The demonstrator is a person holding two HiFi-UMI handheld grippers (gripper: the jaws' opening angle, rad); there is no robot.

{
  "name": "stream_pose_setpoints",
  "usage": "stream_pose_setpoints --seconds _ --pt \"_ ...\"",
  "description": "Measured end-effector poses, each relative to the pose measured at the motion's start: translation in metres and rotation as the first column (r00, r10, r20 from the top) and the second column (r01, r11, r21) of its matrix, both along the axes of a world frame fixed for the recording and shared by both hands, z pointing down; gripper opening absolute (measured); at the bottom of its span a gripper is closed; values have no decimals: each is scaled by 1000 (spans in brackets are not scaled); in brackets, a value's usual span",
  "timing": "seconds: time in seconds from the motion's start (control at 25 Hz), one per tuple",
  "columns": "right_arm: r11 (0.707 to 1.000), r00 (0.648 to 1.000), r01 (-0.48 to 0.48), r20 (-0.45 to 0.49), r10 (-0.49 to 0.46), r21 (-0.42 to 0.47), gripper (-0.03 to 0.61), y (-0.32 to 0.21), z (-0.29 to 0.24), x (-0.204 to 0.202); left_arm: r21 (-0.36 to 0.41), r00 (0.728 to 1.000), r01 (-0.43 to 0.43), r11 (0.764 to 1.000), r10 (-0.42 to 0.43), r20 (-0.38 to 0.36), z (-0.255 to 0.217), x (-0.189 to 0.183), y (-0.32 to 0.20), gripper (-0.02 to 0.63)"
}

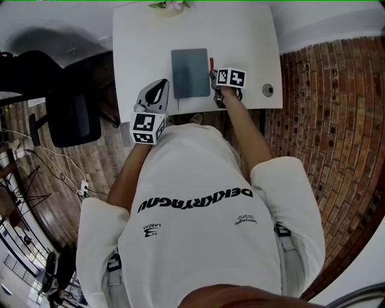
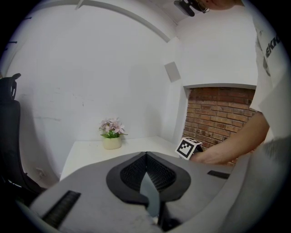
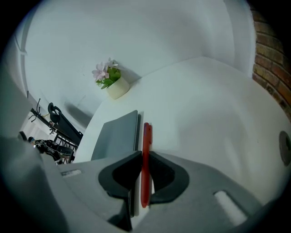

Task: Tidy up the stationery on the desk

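A red pen [image 3: 147,136] runs lengthwise between the jaws of my right gripper [image 3: 142,152], which is shut on it. The pen [image 1: 211,63] lies along the right edge of a closed grey notebook [image 1: 190,72] in the middle of the white desk [image 1: 252,42]. I cannot tell whether the pen is touching the desk. My right gripper [image 1: 213,74] is at the notebook's near right corner. My left gripper [image 1: 161,84] is at the notebook's near left corner, over the desk's front edge. Seen from its own camera, my left gripper [image 2: 146,154] is shut with nothing in it.
A small pot of pink flowers [image 1: 171,6] stands at the desk's far edge against the wall. A round cable grommet [image 1: 267,90] sits near the front right corner. A black office chair [image 1: 72,114] stands to the left of the desk, and a brick wall [image 1: 325,120] rises to its right.
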State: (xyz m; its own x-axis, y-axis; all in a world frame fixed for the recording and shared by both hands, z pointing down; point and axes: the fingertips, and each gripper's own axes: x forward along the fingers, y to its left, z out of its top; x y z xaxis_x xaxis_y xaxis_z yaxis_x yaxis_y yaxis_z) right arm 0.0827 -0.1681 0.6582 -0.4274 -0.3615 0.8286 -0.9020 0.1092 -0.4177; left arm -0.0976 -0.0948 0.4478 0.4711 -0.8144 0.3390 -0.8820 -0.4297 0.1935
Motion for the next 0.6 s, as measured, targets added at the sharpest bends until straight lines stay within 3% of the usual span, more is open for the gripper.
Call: stream_pose_setpoints --seconds 0.4,0.6 --pt "1000 1000 -11 13 10 18 68 -4 -6 -1 -1 1000 -1 1000 1 -6 0 -2 -3 -2" --pt "993 997 -45 62 38 112 72 -9 -37 7 2 1000 -19 1000 19 -7 -1 3 -6 -2"
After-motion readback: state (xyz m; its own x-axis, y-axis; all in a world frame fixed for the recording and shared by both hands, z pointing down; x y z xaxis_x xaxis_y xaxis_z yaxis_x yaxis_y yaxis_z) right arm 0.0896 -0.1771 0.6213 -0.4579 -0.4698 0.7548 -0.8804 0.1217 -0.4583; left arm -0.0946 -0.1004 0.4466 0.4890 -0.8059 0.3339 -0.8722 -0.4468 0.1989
